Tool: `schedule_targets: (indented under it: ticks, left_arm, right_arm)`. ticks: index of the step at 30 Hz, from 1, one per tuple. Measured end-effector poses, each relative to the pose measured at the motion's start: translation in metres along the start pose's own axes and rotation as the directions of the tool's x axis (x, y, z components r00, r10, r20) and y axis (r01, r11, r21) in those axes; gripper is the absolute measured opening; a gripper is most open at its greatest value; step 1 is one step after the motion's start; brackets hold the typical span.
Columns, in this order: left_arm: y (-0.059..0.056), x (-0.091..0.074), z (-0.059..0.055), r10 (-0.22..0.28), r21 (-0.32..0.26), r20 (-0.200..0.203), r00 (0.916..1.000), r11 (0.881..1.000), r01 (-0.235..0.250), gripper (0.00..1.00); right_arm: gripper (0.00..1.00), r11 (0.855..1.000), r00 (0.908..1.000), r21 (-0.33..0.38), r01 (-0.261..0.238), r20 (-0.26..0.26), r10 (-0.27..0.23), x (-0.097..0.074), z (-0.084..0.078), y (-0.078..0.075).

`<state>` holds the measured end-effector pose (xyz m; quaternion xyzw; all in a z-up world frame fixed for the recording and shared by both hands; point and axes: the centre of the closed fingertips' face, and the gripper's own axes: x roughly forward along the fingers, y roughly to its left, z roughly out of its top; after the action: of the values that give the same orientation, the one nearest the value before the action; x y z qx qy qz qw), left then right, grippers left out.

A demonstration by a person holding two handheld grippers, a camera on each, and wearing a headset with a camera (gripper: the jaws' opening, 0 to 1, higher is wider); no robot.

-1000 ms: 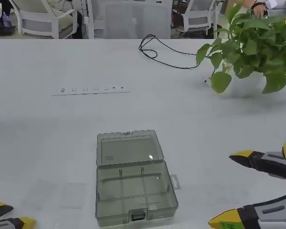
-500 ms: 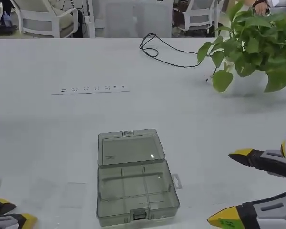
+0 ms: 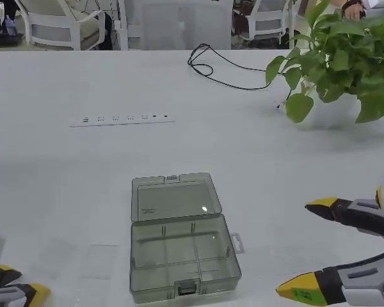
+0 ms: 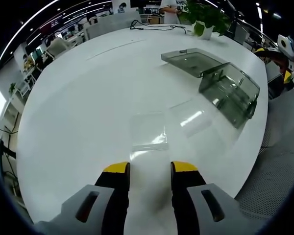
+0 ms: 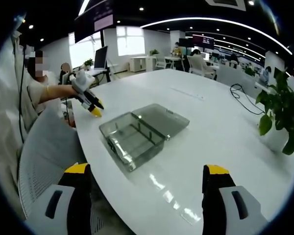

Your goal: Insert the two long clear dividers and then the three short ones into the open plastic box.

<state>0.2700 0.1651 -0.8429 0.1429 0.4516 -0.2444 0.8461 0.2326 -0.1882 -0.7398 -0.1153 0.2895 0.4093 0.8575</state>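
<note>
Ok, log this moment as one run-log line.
plastic box: open, lid laid back | clear dividers: flat on table beside box | left gripper: open, empty, facing dividers | right gripper: wide open, empty

Box (image 3: 184, 256) at bottom middle of the table (image 3: 57, 185). Plant (image 3: 345, 54) upper right, cable (image 3: 208, 64) top middle, socket strip (image 3: 123, 119) left.

Open plastic box (image 3: 182, 252) (lid back) on table (image 3: 243, 147) between left gripper (image 3: 27, 285) and right gripper (image 3: 307, 249)
</note>
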Motion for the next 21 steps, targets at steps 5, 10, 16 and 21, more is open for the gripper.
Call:
schedule_targets:
  ticks: [5,10,16,21]
  left_arm:
    - [0.0001,-0.0011,0.0022,-0.005,-0.023,0.012,0.9999,1.0,0.006,0.3]
    - [0.0003,-0.0006,0.0001,-0.009,-0.041,0.007,0.9999,0.999,0.01,0.3]
    - [-0.0003,-0.0028,0.0007,-0.003,-0.05,0.026,0.9997,0.999,0.004,0.3]
    - [-0.0022,-0.0058,0.0048,0.012,-0.069,0.06,0.9981,0.998,-0.008,0.3]
  right_arm:
    - [0.95,1.0,1.0,0.002,0.0,0.0,0.0,0.0004,0.0006,0.0009]
    - [0.95,1.0,1.0,0.0,-0.002,-0.004,0.002,0.0013,0.0014,0.0024]
    - [0.92,1.0,1.0,0.018,-0.006,0.005,0.006,0.0023,0.0035,0.0044]
    - [0.87,0.998,0.9991,0.062,0.007,0.042,-0.01,0.0044,0.0101,0.0021]
